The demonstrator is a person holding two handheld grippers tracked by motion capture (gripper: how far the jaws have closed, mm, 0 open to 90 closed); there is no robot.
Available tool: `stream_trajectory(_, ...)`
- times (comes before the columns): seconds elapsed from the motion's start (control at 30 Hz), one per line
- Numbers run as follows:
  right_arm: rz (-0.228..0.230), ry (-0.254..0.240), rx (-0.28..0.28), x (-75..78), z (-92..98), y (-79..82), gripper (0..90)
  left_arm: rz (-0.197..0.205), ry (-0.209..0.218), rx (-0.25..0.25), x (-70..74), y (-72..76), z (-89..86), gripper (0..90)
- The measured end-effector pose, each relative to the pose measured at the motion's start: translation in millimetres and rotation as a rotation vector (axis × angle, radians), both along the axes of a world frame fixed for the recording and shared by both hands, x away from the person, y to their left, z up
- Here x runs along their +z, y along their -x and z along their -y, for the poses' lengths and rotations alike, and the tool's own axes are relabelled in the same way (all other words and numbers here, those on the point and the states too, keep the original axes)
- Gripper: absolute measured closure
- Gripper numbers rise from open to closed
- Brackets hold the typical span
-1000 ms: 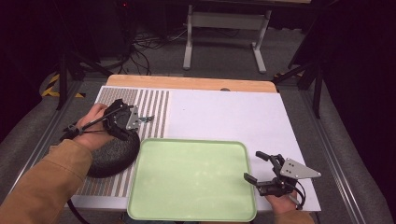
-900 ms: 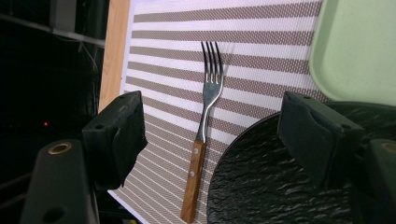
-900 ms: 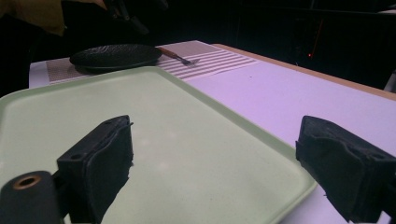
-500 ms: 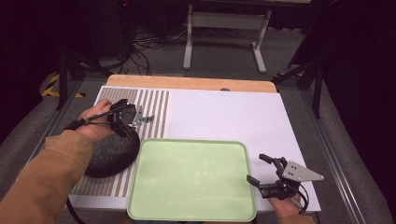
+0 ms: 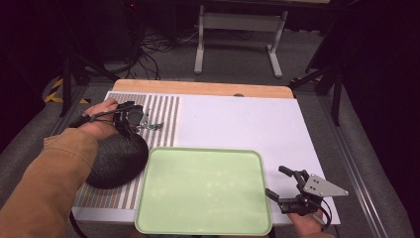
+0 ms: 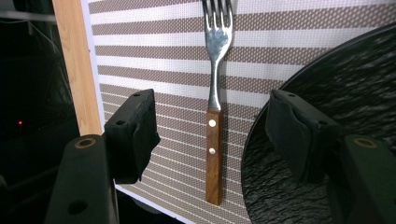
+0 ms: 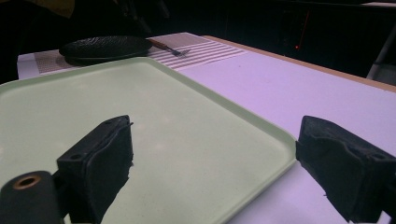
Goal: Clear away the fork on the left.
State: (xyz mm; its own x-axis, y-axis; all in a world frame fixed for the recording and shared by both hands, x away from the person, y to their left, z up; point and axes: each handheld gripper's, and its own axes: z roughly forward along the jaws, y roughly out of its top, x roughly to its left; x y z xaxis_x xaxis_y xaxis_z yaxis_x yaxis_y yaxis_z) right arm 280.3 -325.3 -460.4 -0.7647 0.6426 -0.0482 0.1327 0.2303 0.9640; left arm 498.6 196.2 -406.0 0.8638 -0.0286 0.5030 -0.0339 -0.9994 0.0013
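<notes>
Fork: wooden handle between jaws of left gripper, untouched; jaws have just been closing.
Plate: at 3 o'clock of fork.
Right gripper: released, over tray corner.

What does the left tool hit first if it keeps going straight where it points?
Most likely the fork: its wooden handle lies between the open jaws of the left tool, on the striped mat. The black plate's rim is close beside; depth unclear.

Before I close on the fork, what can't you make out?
- Fork: tine tips cut off by the top edge, left gripper view.
- Fork handle, high view: hidden under the left gripper.
- Black plate: near side covered by the sleeve, high view.
- Left gripper's jaws have just been closing, not yet touching the fork.
</notes>
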Motion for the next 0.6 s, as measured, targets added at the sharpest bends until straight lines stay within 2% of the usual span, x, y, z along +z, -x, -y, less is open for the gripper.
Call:
stream_trajectory(0.17,-0.005,0.015,0.005,0.4,-2.0,-0.6,11.5,-0.003,-0.038,-0.027,-5.0,-6.5,-3.8,38.3)
stream_trajectory(0.3,-0.004,0.025,0.007,0.0,-3.5,-1.0,11.5,-0.017,-0.049,-0.038,-8.0,-12.1,-6.0,40.1)
stream_trajectory(0.33,-0.006,0.028,0.006,0.0,-4.0,-1.0,11.5,-0.013,-0.034,-0.047,-10.7,-13.9,-7.5,40.6)
stream_trajectory(0.37,-0.007,0.030,0.007,0.1,-4.6,-1.1,11.5,-0.027,-0.058,-0.045,-10.4,-15.4,-7.3,41.5)
stream_trajectory(0.43,-0.002,0.036,0.007,0.8,-5.2,-1.9,11.5,-0.041,-0.061,-0.031,-13.3,-18.0,-8.7,41.9)
stream_trajectory(0.53,0.003,0.034,0.008,2.1,-6.2,-2.5,11.5,-0.057,-0.090,-0.018,-15.8,-23.6,-11.2,43.0)
stream_trajectory(0.6,0.007,0.038,0.005,2.5,-6.4,-2.0,11.5,-0.068,-0.076,-0.008,-17.0,-27.6,-13.5,44.0)
